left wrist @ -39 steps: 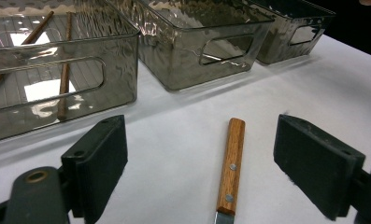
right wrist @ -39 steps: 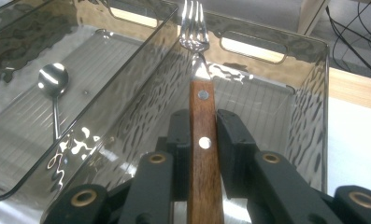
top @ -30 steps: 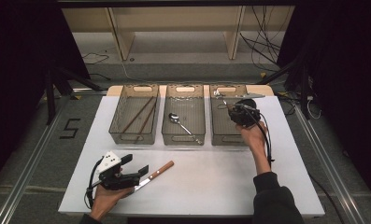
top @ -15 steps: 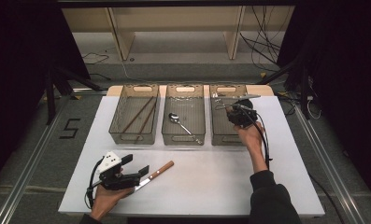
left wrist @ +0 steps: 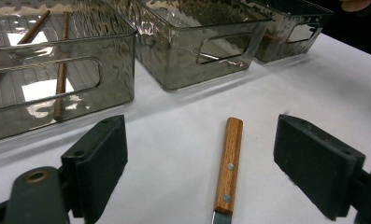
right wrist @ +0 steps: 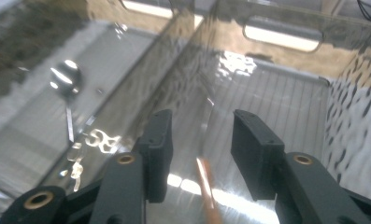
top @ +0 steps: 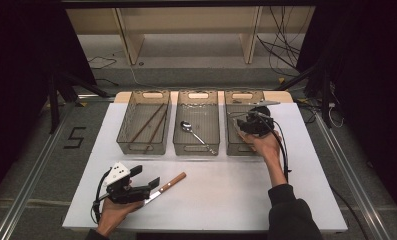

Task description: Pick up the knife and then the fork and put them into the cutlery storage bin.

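Item: knife (left wrist: pixel 228 171), wooden handle with two rivets, blade toward the person, lying flat on the white table (top: pixel 226 200) at 6 o'clock from the middle bin (top: pixel 198 122).

Left gripper (top: pixel 145 188): jaws wide apart, straddling the handle, not touching it. Advice: lower squarely, centre the handle, close on the wood.

Right gripper (top: pixel 243 122): over the right bin (top: pixel 234 145); jaws have just been opening, a thin brown-handled piece (right wrist: pixel 205 186) loose between them, pads off it.

Black numeral "5" (top: pixel 75 137) marked on the grey floor (top: pixel 46 150), left of table
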